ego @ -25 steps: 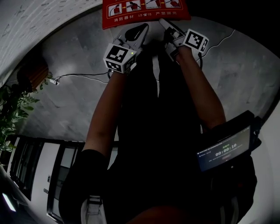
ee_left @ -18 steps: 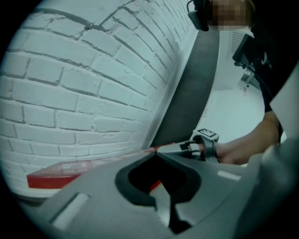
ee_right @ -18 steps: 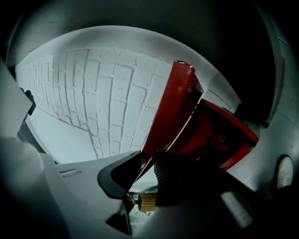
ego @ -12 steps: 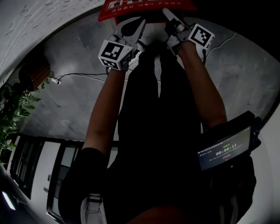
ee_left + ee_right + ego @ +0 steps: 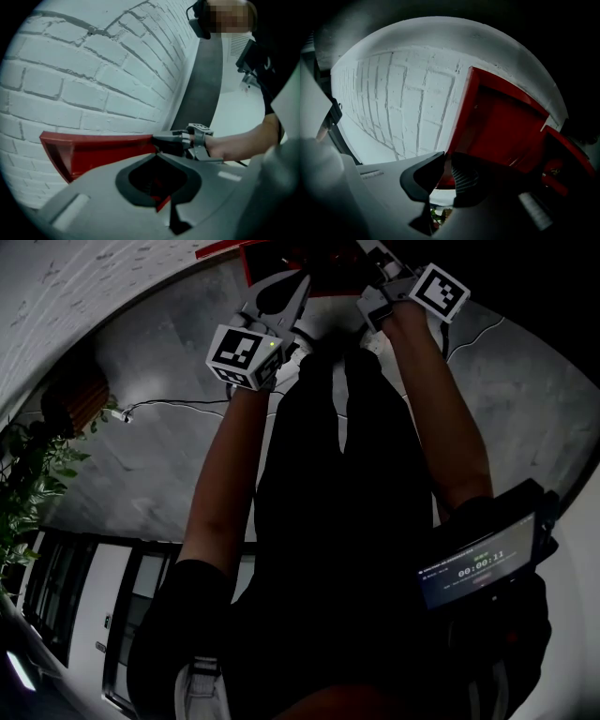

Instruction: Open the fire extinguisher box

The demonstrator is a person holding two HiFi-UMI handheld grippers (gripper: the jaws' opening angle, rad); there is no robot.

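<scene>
lid (image 5: pixel 93 152) of the red box (image 5: pixel 270 259) is raised, and we hold it with both grippers. in the head view the box sits at twelve o'clock, at the very top edge. the left gripper (image 5: pixel 157 153) is at eleven o'clock and the right gripper (image 5: pixel 446 174) at one o'clock, near each other.

in the left gripper view the lid runs as a thin red panel from nine o'clock to the centre, in front of the white brick wall (image 5: pixel 93 70). there our left jaws are closed on its edge, and red shows in the gap behind the tips. at two o'clock from those tips the right gripper bites the same edge, with the forearm (image 5: pixel 243 143) behind it.

in the right gripper view the jaws have just been closing. they now stand narrowly apart with the lid's red edge pinched between them, the ribbed pad (image 5: pixel 464 180) against it. the lid's inner face fills that view from twelve to three o'clock. the box's dark inside shows at four o'clock, too dim for us to tell what is in it.

in the head view a thin cable (image 5: pixel 178 401) lies on the grey floor (image 5: pixel 141 446) at nine o'clock, with a leafy plant (image 5: pixel 23 484) further out on the same side. a small screen (image 5: pixel 483 563) at our waist glows at four o'clock.
</scene>
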